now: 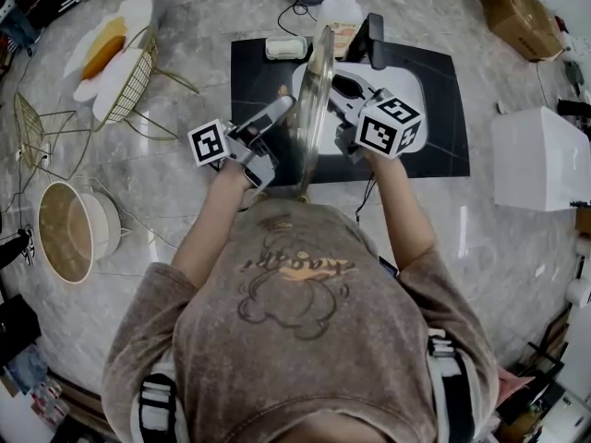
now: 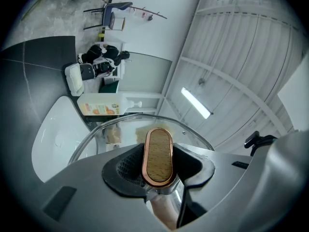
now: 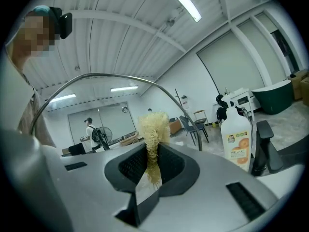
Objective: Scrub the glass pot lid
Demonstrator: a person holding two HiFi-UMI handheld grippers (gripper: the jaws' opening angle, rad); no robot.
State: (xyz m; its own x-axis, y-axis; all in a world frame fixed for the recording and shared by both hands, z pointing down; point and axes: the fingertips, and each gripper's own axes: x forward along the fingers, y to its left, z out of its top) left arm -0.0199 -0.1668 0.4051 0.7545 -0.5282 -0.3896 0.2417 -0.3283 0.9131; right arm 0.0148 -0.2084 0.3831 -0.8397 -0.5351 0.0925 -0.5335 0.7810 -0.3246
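Left hand-held gripper (image 2: 159,168) holds glass pot lid (image 1: 316,81) by knob (image 2: 159,151) only; right hand-held gripper (image 3: 153,166) pinches loofah (image 3: 153,127). A hard scrub push could twist the lid loose.

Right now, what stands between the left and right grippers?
The glass pot lid, on edge, shown in the head view. The left gripper clamps its wooden handle; the right gripper holds a loofah scrubber toward it.
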